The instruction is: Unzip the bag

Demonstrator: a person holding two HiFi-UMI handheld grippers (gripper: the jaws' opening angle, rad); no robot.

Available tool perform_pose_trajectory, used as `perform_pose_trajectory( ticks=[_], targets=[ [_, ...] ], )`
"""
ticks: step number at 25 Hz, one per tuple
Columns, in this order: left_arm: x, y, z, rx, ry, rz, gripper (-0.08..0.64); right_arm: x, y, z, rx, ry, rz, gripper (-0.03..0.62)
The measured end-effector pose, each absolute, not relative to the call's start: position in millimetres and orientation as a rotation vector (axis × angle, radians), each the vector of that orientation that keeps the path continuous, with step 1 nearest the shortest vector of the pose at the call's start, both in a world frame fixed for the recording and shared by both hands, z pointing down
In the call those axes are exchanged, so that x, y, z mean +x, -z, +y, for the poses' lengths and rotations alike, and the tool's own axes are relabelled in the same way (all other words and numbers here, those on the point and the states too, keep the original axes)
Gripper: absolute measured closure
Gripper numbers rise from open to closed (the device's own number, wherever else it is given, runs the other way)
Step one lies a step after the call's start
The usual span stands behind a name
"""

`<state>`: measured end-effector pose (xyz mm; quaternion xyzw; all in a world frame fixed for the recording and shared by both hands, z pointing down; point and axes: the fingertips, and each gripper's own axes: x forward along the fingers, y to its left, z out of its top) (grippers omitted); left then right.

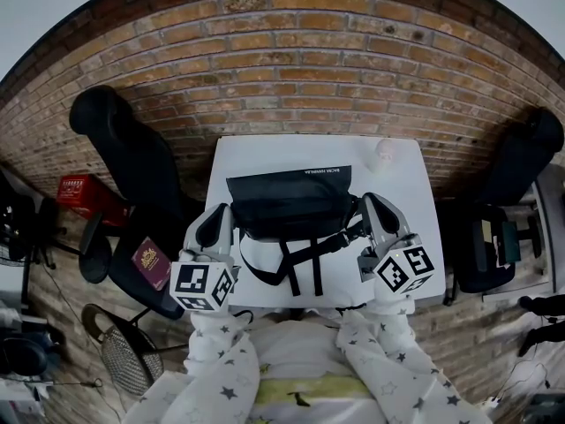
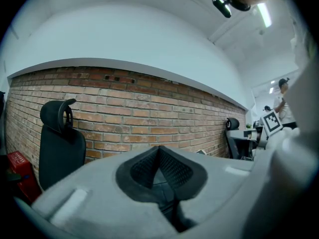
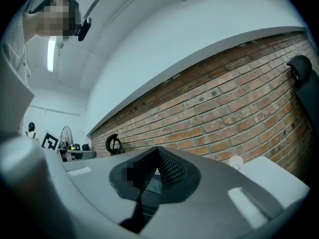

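Note:
A black bag [image 1: 291, 203] lies in the middle of the white table [image 1: 406, 179], and its black straps [image 1: 300, 263] trail toward the table's near edge. My left gripper [image 1: 220, 210] stands at the bag's left end and my right gripper [image 1: 371, 200] at its right end, beside a strap buckle [image 1: 353, 230]. In the left gripper view the left gripper [image 2: 159, 149] has its jaws closed to a point, tilted up at the brick wall, with nothing between them. In the right gripper view the right gripper [image 3: 158, 150] is shut the same way, and the bag does not show.
A black office chair [image 1: 124, 148] stands left of the table with a maroon booklet [image 1: 152, 263] on a seat nearby. Another black chair [image 1: 521, 157] is at the right. A red box [image 1: 84, 193] and a fan [image 1: 124, 356] are on the floor. A small white object [image 1: 386, 153] sits at the table's far right corner.

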<state>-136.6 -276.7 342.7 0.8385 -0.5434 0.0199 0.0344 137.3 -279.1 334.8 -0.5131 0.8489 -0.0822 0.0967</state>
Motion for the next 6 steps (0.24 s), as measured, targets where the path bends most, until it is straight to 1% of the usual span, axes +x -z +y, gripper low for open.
perform_pose_trajectory(
  ticks=[6],
  targets=[
    [-136.9,-341.6,-277.3,2.570,-0.058,-1.683,0.561,141.3,-332.8,-279.0,-1.537,0.229,2.516,0.584]
  ],
)
